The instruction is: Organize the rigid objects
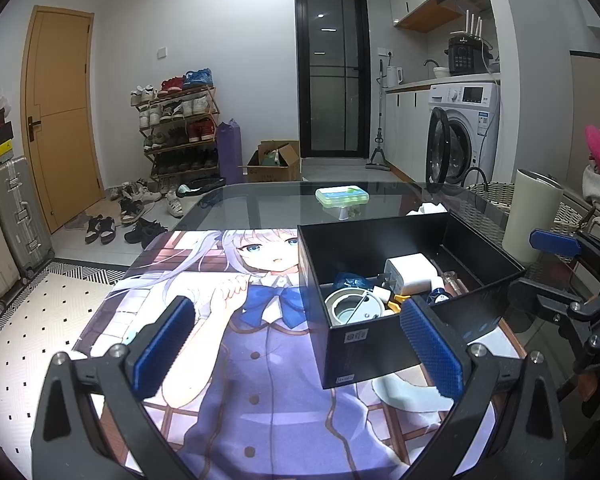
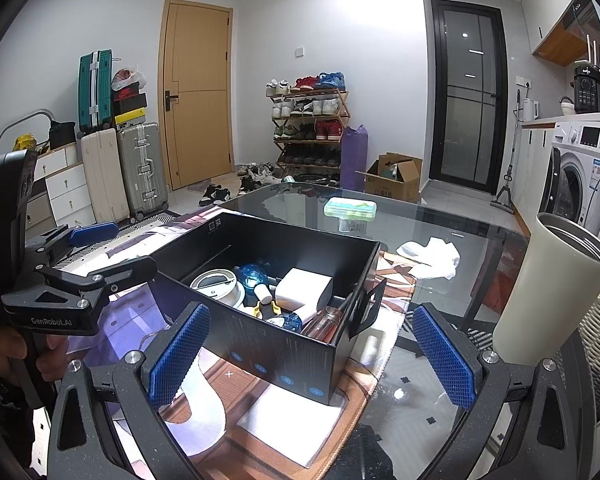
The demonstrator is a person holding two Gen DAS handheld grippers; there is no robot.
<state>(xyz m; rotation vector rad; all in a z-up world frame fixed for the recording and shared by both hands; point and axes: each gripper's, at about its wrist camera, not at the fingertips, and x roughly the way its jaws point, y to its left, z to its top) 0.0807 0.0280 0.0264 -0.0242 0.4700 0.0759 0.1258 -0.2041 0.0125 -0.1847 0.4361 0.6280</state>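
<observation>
A black open box (image 1: 364,350) (image 2: 284,364) sits on an anime-print mat (image 1: 236,360) on the glass table. Inside lie a white tape roll (image 1: 354,308) (image 2: 216,282), a white charger block (image 1: 410,274) (image 2: 304,290), a blue ball (image 2: 252,274) and a clear bottle (image 2: 324,320). My left gripper (image 1: 300,344) is open and empty above the mat, left of the box's front corner. My right gripper (image 2: 310,360) is open and empty, with the box's near corner between its fingers' lines. The left gripper also shows in the right wrist view (image 2: 96,248).
A green-lidded plastic case (image 1: 342,196) (image 2: 350,209) lies farther back on the glass table (image 2: 420,408). A tall cream tumbler (image 1: 530,216) (image 2: 552,296) stands at the right edge. A white crumpled cloth (image 2: 432,256) lies behind the box.
</observation>
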